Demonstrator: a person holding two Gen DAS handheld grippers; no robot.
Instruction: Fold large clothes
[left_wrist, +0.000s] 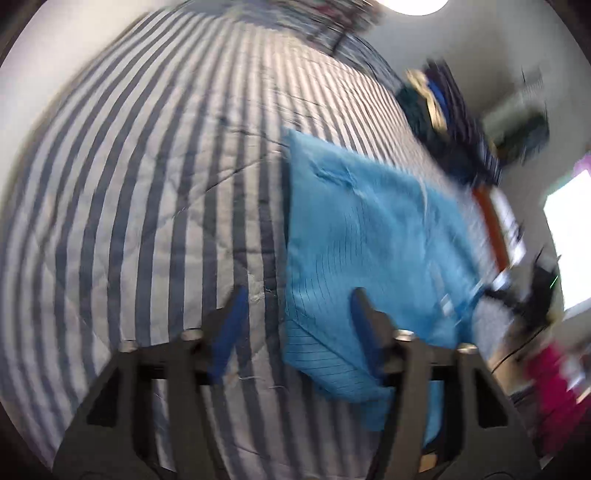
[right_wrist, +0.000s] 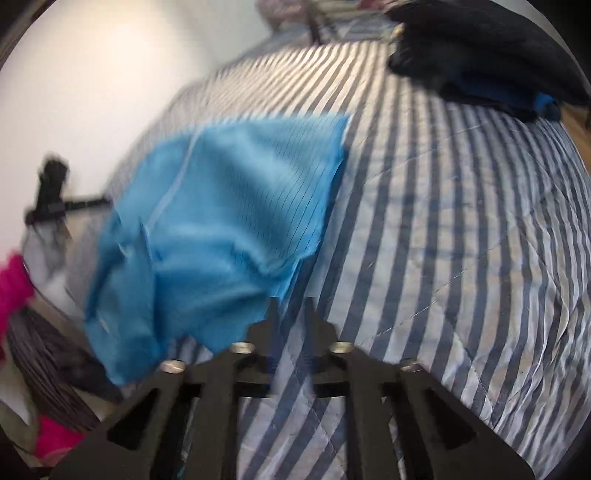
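Partly blurred blue garment (left_wrist: 369, 229), dark pile (right_wrist: 480, 55) cropped

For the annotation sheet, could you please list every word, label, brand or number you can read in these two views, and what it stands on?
None can be read.
Blue garment: only thin dark lines, no print or tag showing.
Striped quilt: stripes only.
Orange-and-white item at the bed's edge: too blurred to tell whether it bears text.
Dark clothes pile: no lettering visible.

Left gripper (left_wrist: 297, 295) — black frame, blue pads; right gripper (right_wrist: 291, 308) — black, silver screws.
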